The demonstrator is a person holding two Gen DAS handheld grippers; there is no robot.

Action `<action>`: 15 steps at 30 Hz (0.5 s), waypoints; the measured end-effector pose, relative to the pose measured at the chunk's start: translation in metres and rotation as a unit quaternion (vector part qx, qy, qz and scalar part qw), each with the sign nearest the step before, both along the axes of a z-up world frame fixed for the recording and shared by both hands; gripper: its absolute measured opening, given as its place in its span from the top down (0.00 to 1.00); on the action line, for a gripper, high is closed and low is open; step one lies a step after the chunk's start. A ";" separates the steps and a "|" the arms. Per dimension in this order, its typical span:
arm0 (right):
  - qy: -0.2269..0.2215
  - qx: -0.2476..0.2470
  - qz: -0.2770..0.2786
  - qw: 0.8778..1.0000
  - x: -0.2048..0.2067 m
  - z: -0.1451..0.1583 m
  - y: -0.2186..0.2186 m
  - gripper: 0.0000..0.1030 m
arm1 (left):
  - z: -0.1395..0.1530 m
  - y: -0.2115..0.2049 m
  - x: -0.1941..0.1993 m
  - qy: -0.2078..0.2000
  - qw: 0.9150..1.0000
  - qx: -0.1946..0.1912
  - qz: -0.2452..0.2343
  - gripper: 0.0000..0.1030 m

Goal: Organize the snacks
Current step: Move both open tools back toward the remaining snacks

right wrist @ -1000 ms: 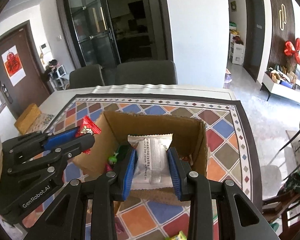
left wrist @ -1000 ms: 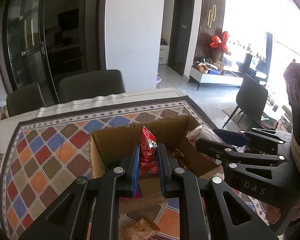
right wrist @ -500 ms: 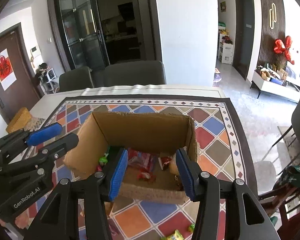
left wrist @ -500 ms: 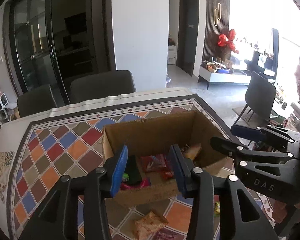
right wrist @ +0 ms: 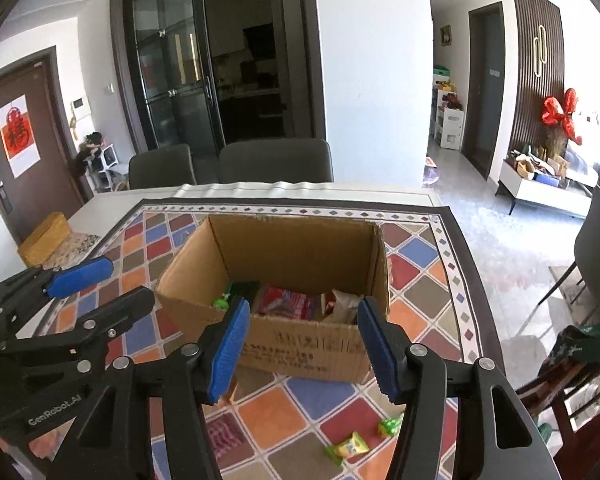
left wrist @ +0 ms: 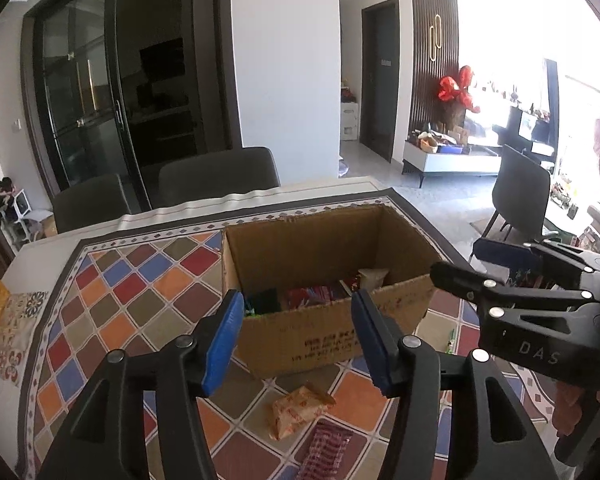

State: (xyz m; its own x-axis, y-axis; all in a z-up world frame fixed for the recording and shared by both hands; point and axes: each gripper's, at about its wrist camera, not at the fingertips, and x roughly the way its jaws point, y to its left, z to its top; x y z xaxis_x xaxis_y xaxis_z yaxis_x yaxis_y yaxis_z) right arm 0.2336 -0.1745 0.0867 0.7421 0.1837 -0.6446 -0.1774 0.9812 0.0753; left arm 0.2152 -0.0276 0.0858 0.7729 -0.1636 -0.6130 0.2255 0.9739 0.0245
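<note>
An open cardboard box (left wrist: 324, 340) (right wrist: 308, 344) stands on the diamond-patterned tablecloth. Inside it lie red packets (left wrist: 312, 294) (right wrist: 286, 300), a pale packet (left wrist: 374, 278) (right wrist: 342, 306) and something green. My left gripper (left wrist: 296, 298) hovers in front of the box's near wall, its jaws opening with nothing between them. My right gripper (right wrist: 303, 308) hovers beside it, also opening and empty. Each gripper shows in the other's view: the right gripper (left wrist: 500, 280) and the left gripper (right wrist: 92, 288). Loose snacks lie before the box: an orange packet (left wrist: 300, 410), a pink striped packet (left wrist: 326, 452) and green-yellow sweets (right wrist: 350, 446).
Two dark chairs (right wrist: 276, 160) stand behind the far table edge. A yellow box (right wrist: 46, 236) sits at the far left corner. The table's right edge (right wrist: 484, 320) drops to the floor, with another chair (left wrist: 520, 196) beyond.
The left gripper let go of a red packet and the right one a white packet; both now lie in the box. Both grippers opened and drew back from the box.
</note>
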 end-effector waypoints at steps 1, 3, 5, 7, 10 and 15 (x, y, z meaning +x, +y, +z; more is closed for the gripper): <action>0.001 0.000 0.001 1.000 -0.002 -0.001 0.000 0.43 | -0.001 0.000 -0.003 -0.001 1.000 0.001 0.000 0.44; 0.004 -0.001 0.002 1.000 -0.008 -0.004 0.000 0.39 | -0.003 -0.002 -0.010 -0.003 1.000 0.004 0.000 0.44; 0.002 -0.003 0.000 1.000 -0.015 -0.007 -0.001 0.38 | -0.006 -0.003 -0.017 -0.002 1.000 0.003 -0.002 0.42; 0.002 -0.002 -0.003 1.000 -0.021 -0.010 -0.003 0.34 | -0.011 -0.003 -0.023 -0.001 1.000 0.002 -0.001 0.42; 0.005 0.005 -0.009 1.000 -0.030 -0.017 -0.006 0.30 | -0.017 -0.004 -0.030 0.001 1.000 0.006 -0.001 0.41; 0.016 0.005 -0.021 1.000 -0.039 -0.028 -0.008 0.30 | -0.030 -0.005 -0.040 0.012 1.000 0.004 -0.007 0.39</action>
